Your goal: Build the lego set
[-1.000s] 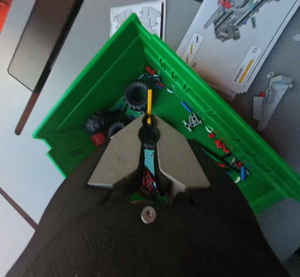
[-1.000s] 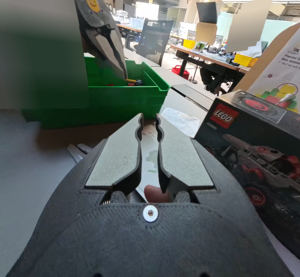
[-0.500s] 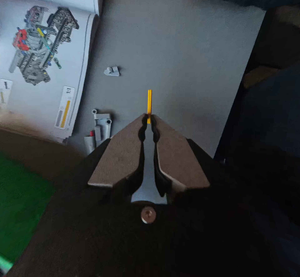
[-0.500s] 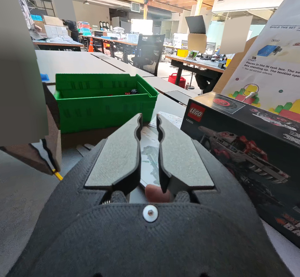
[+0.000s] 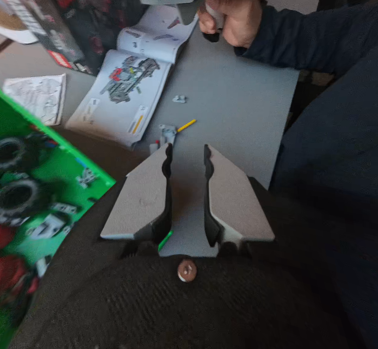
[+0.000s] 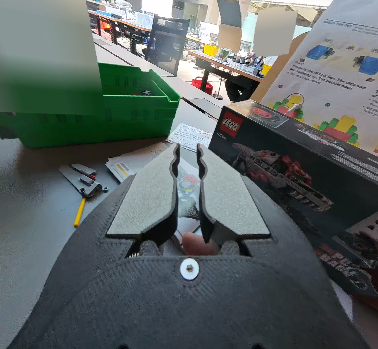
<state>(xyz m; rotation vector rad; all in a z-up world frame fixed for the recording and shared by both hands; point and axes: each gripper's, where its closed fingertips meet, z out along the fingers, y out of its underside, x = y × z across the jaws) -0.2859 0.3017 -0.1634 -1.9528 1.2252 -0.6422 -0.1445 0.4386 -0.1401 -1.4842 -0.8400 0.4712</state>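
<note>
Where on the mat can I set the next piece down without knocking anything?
Free: bare grey mat between the yellow axle and the person's sleeve. Crowded: the open booklet, grey assembly and green bin.

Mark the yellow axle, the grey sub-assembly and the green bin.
yellow axle (image 5: pixel 186 125), left wrist view, mid-shaft.
grey sub-assembly (image 6: pixel 83 179), right wrist view, middle of its long beam.
green bin (image 6: pixel 141 114), right wrist view, outer side wall.

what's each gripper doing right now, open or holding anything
Left gripper: open, jaws wide apart and empty; the thin yellow plastic axle rod lies on the grey table.
Right gripper: open, a narrow gap between its jaws, holding nothing.
</note>
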